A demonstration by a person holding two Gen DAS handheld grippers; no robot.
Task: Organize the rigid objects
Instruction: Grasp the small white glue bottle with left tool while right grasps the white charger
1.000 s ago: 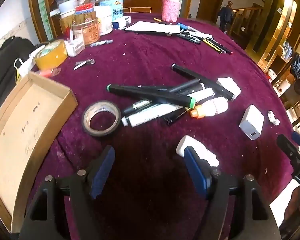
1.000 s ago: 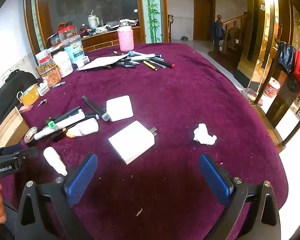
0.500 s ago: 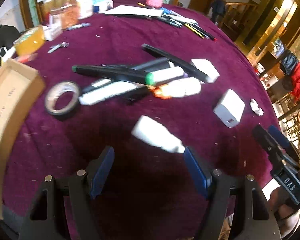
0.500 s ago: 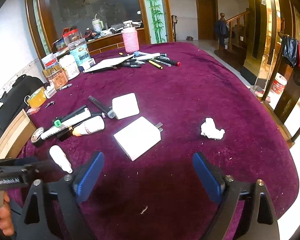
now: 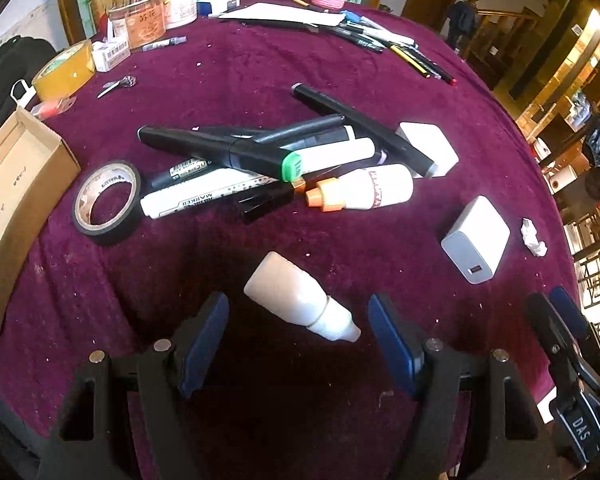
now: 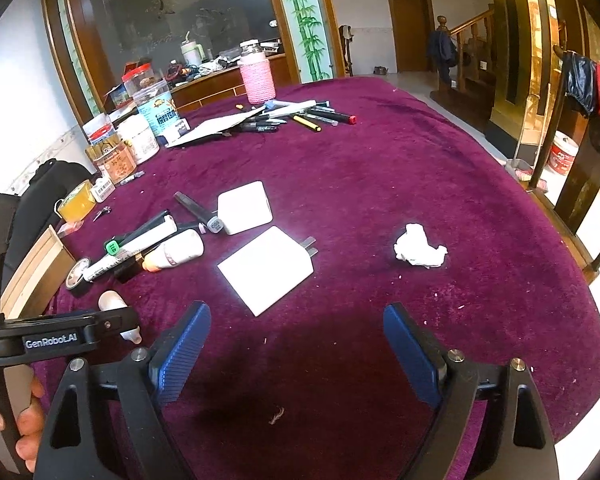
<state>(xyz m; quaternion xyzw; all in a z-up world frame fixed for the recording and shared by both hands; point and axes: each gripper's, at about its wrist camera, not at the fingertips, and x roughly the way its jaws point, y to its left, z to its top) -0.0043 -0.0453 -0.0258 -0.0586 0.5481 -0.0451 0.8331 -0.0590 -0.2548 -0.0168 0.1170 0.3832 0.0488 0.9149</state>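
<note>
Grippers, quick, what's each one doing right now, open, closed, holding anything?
Left gripper: open, holding nothing; small white bottle lies between its fingers.
Right gripper: open, empty.

A small white plastic dropper bottle [image 5: 300, 296] lies on the purple velvet tablecloth [image 5: 260, 64] nearest the left gripper [image 5: 298, 344], between its spread fingers. Behind it sits a heap of black and white markers [image 5: 256, 156] (crossed over one another). Left of the heap lies a black tape roll [image 5: 106, 202], then an open cardboard box [image 5: 12, 184]. A white charger block [image 5: 476, 238] lies to the right.
</note>
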